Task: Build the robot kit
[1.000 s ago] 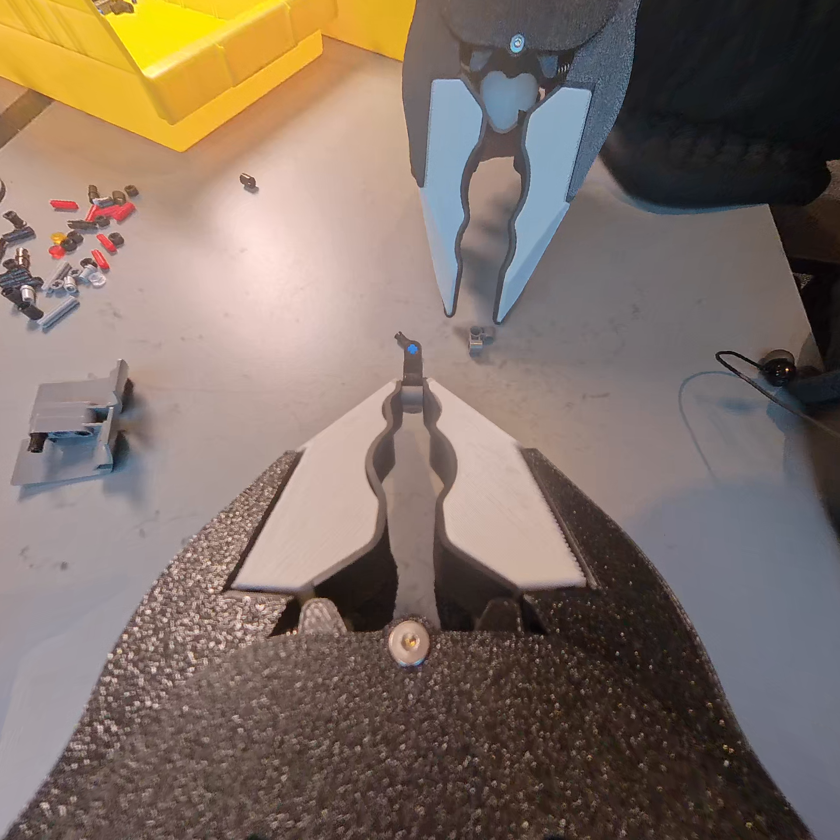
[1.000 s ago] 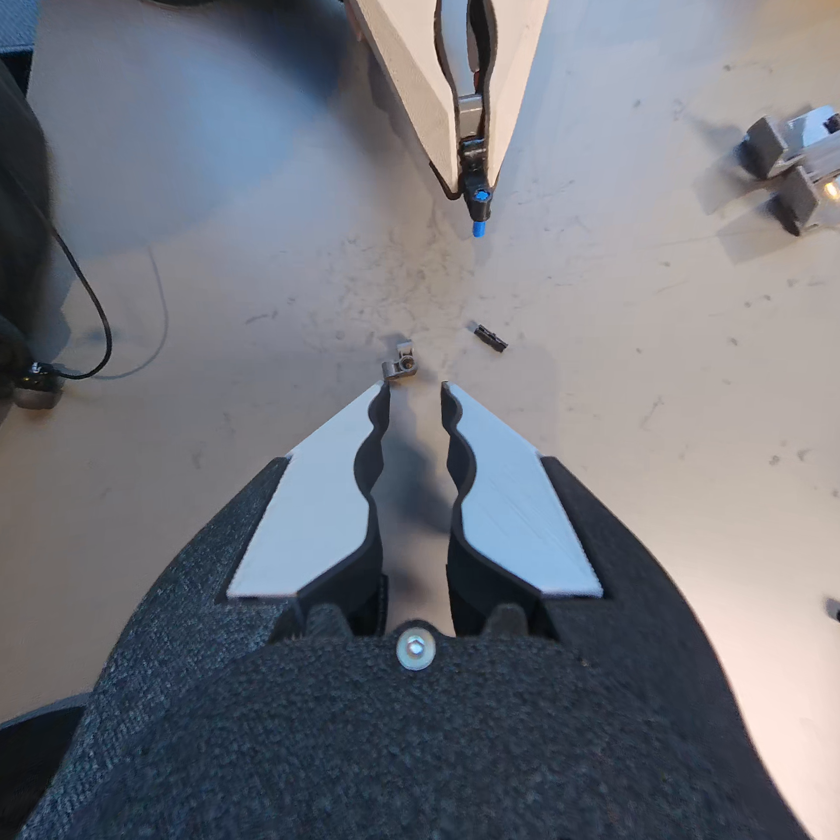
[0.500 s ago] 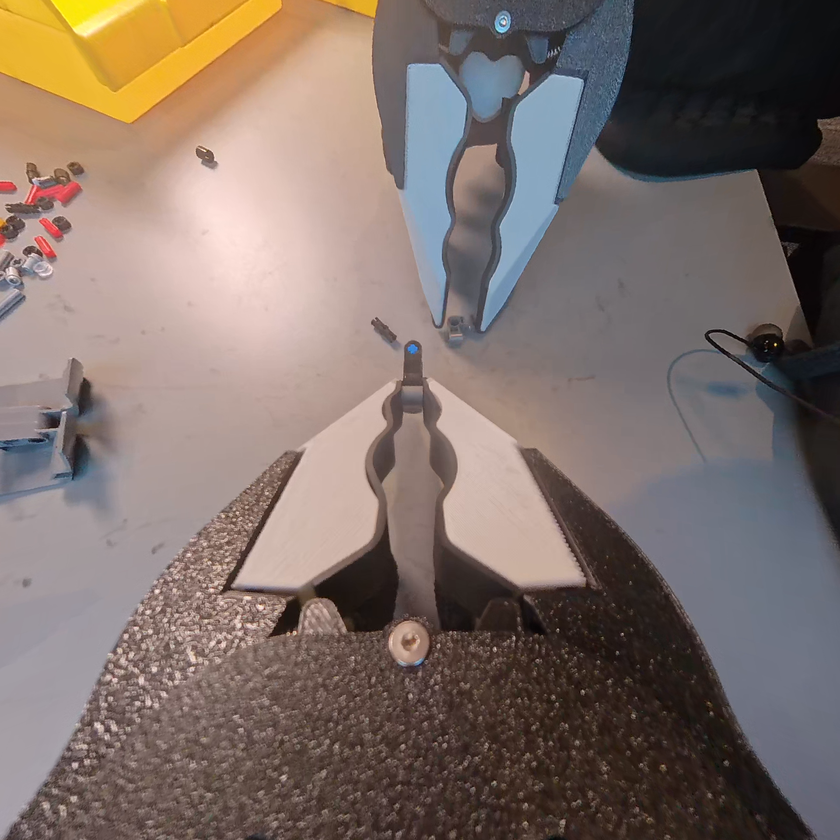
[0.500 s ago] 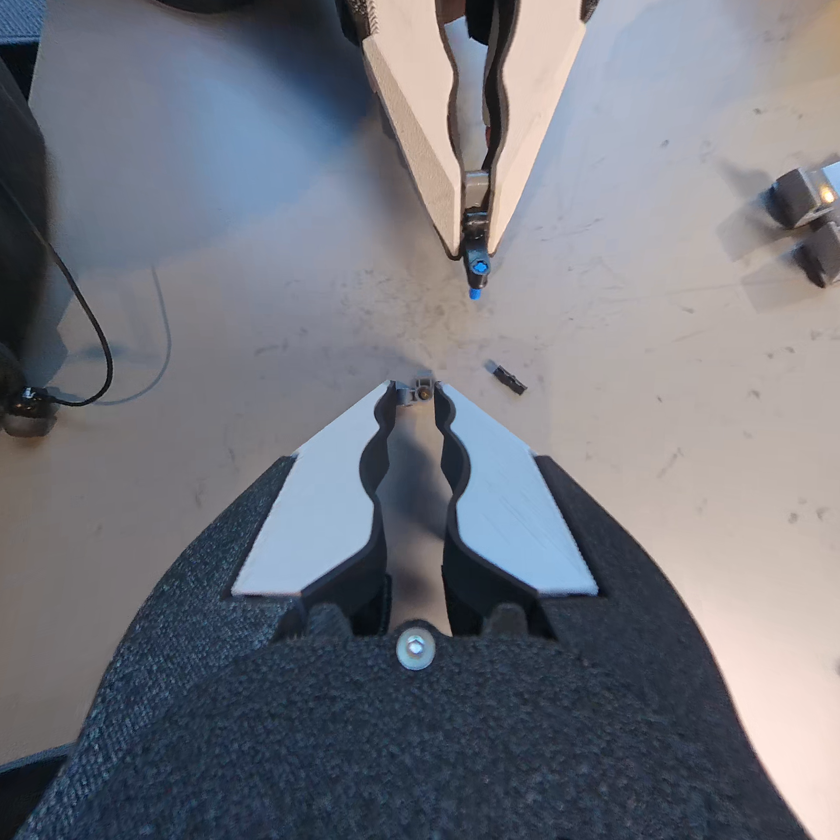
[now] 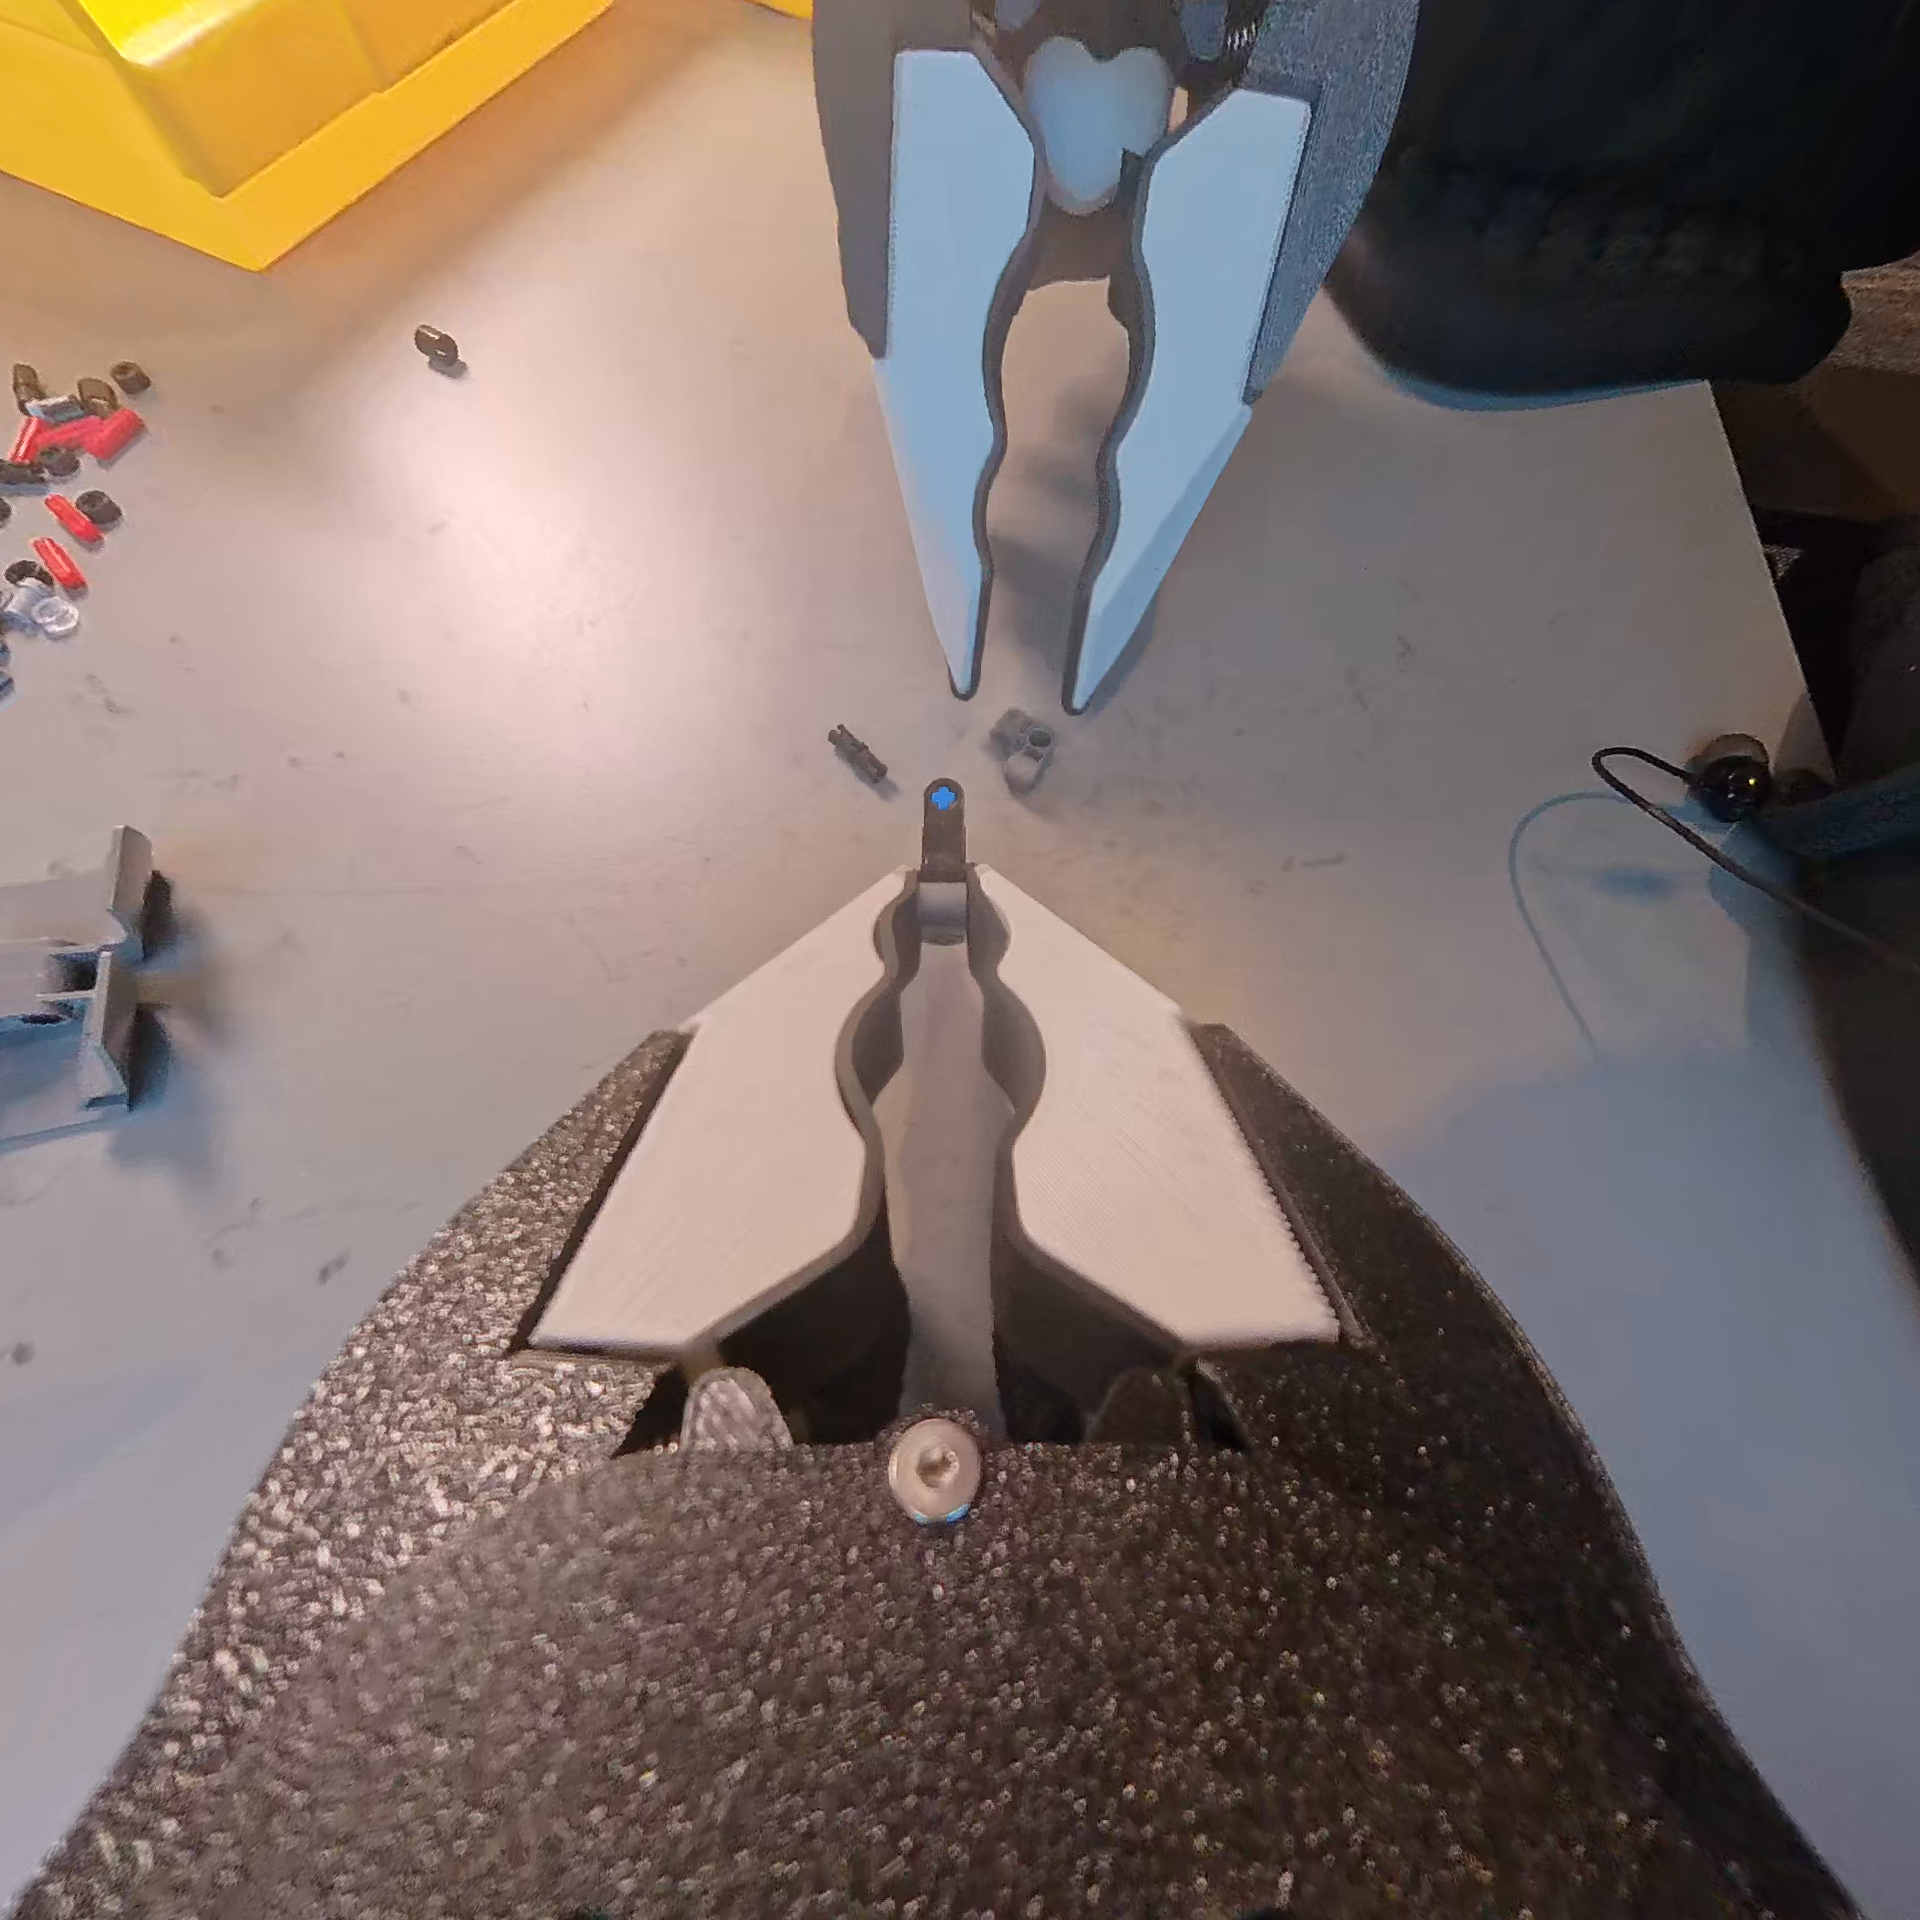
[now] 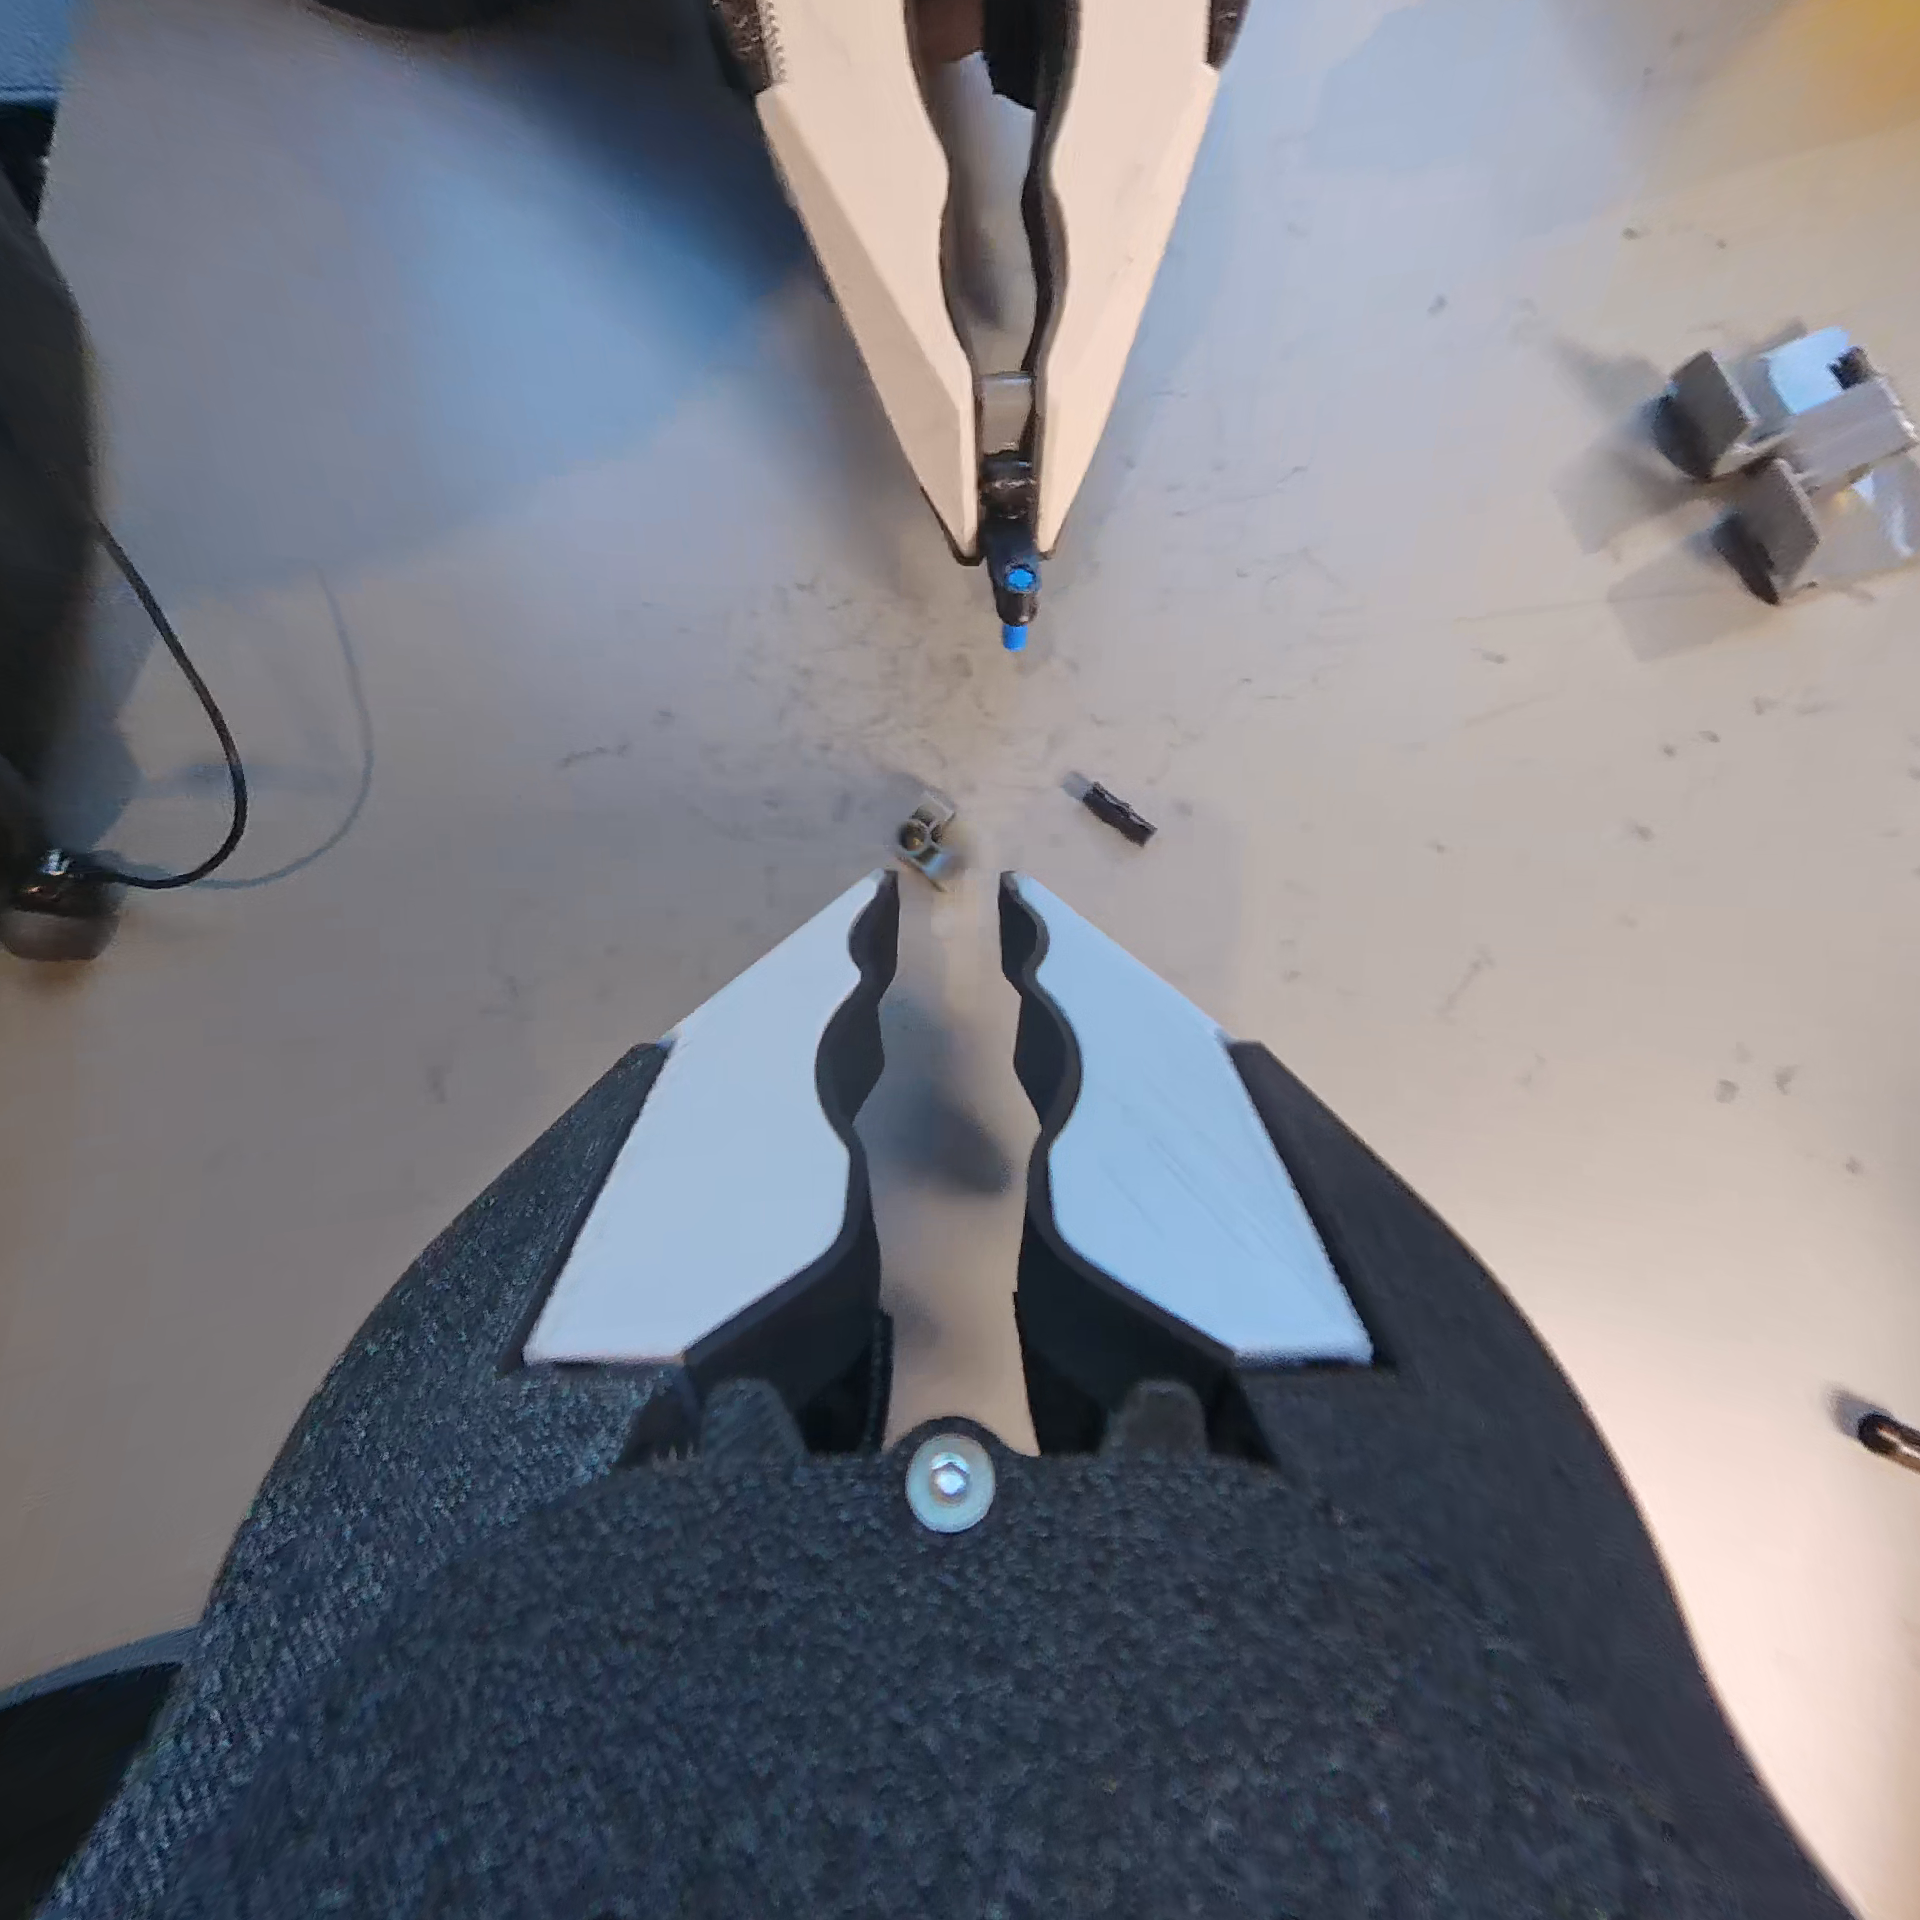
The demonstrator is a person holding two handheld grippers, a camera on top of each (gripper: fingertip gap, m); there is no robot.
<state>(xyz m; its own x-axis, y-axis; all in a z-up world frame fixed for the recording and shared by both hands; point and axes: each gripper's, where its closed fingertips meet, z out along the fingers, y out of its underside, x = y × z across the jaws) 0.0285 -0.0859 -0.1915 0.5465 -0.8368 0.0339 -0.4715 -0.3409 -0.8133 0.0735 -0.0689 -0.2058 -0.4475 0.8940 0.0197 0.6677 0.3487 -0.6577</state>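
Since 0.5 s ago the right gripper [image 6: 948, 878] has been drawn back from the small grey connector [image 6: 928, 834], jaws apart and empty; the connector lies on the table [image 6: 1455, 831] just beyond its left fingertip. The left gripper [image 5: 943, 883] is kept clamped on a black piece with a blue pin [image 5: 943, 831], apparently clear of the table, a black pin [image 5: 858, 751] lying near-left. No writing is legible.

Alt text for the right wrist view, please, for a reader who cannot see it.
The right gripper, fingers open, hovers over a scuffed pale table just short of a small grey connector piece. Opposite, the left gripper pinches a small black part with a blue pin. A short black peg lies between them.
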